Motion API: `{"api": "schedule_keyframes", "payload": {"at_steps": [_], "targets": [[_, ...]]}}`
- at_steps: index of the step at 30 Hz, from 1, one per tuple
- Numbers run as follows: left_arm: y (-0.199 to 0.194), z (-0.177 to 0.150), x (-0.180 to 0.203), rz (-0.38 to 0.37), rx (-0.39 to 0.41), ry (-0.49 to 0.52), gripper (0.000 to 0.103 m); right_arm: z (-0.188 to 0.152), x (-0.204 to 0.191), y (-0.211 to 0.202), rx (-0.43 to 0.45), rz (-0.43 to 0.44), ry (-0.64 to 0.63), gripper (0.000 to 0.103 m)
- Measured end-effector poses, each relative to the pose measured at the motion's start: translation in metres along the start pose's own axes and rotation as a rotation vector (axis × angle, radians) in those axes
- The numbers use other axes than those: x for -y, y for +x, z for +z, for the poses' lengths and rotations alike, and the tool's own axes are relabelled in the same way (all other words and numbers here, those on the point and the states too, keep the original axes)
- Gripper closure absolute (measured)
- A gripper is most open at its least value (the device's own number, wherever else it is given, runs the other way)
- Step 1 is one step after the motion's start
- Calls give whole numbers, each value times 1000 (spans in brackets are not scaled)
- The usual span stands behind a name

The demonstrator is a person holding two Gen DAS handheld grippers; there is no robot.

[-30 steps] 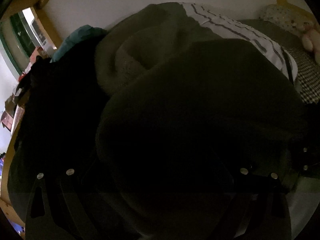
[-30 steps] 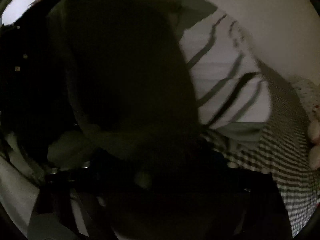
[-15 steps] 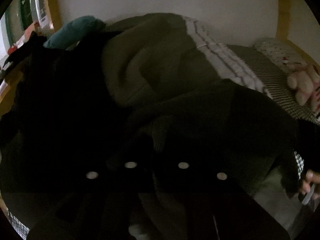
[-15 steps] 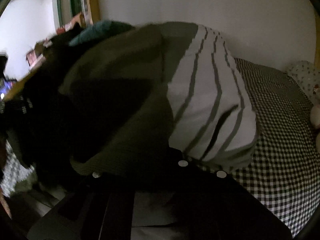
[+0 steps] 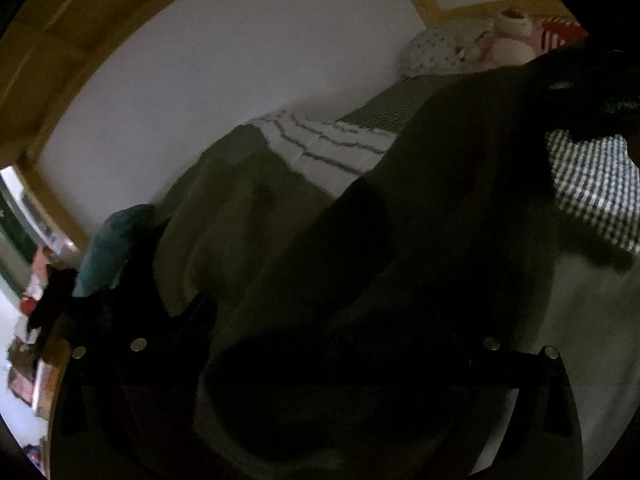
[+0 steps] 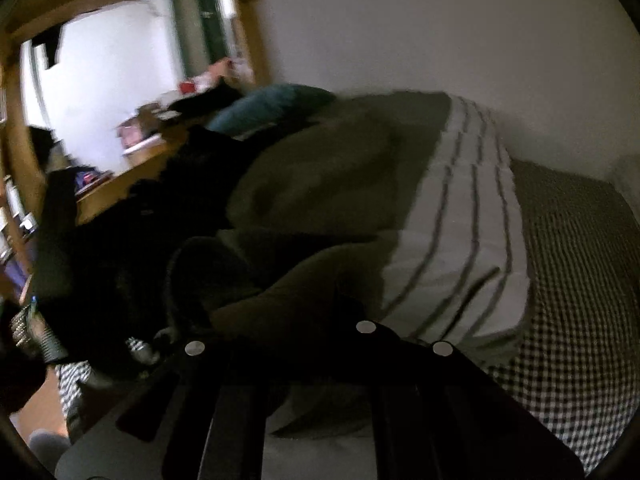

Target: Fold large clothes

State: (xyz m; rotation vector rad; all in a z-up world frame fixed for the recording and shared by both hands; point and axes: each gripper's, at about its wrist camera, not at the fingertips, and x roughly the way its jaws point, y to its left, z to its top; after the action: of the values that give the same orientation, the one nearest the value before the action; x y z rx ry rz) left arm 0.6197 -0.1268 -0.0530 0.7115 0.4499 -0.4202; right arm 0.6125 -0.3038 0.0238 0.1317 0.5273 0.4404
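Observation:
A large dark olive garment (image 5: 400, 248) fills the left wrist view, draped up between the spread fingers of my left gripper (image 5: 316, 344). The left fingers (image 5: 136, 360) stand wide apart with cloth lying over the gap. In the right wrist view the same olive garment (image 6: 304, 280) bunches over my right gripper (image 6: 280, 340), whose fingers (image 6: 372, 344) stand close together on a fold of it. More olive cloth (image 6: 332, 176) is heaped on a white striped quilt (image 6: 460, 240).
A black-and-white checked bedsheet (image 6: 580, 300) covers the bed. A black garment (image 6: 140, 240) and a teal one (image 6: 260, 108) lie at the left. Wooden bed frame (image 5: 60, 60), white wall, and a pillow with plush toy (image 5: 480, 44) at the far end.
Both grippers have swung and tilted. The left fingers, close together half a second ago, now stand wide apart. The olive garment now stretches up to the right in the left view.

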Motion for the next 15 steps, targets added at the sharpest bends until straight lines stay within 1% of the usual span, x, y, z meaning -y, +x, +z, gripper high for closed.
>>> {"api": "schedule_keyframes", "payload": {"at_steps": [1,2,3,4,5,6,8,9,10,11,13,14,15], "targets": [[0,2,-1,-36,-7,-19,6,0,-1,-6,10,13,-4,96],[2,3,-5,-102,-26,-74,9,-1,-1,-12,23,25,-7,96],[1,1,-9,-130,-22,-113,24,-1,0,-16,34,29,-8,96],[1,0,-12,-154,-24,-147,84,-1,2,-18,36,23,-1,96],[2,-4,-15,-149,-50,-176,96,0,5,-18,31,18,6,96],[-1,-7,-16,-127,-46,-187,96,0,6,-17,25,9,12,96],[-7,-11,-20,-88,-43,-211,103,2,7,-15,21,-10,16,96],[-14,-14,-26,-44,-41,-230,103,3,6,-15,23,-25,16,96],[-19,-15,-32,-17,-34,-253,103,5,3,-16,26,-38,15,96],[-27,-16,-40,14,-29,-288,103,6,0,-18,34,-38,13,96],[-51,-18,-59,59,-9,-401,103,6,-9,-24,57,-44,-5,96],[-58,-20,-66,67,-3,-437,103,6,-17,-29,74,-42,-26,96],[-68,-23,-72,48,-7,-473,103,5,-23,-33,86,-35,-40,96]]}}
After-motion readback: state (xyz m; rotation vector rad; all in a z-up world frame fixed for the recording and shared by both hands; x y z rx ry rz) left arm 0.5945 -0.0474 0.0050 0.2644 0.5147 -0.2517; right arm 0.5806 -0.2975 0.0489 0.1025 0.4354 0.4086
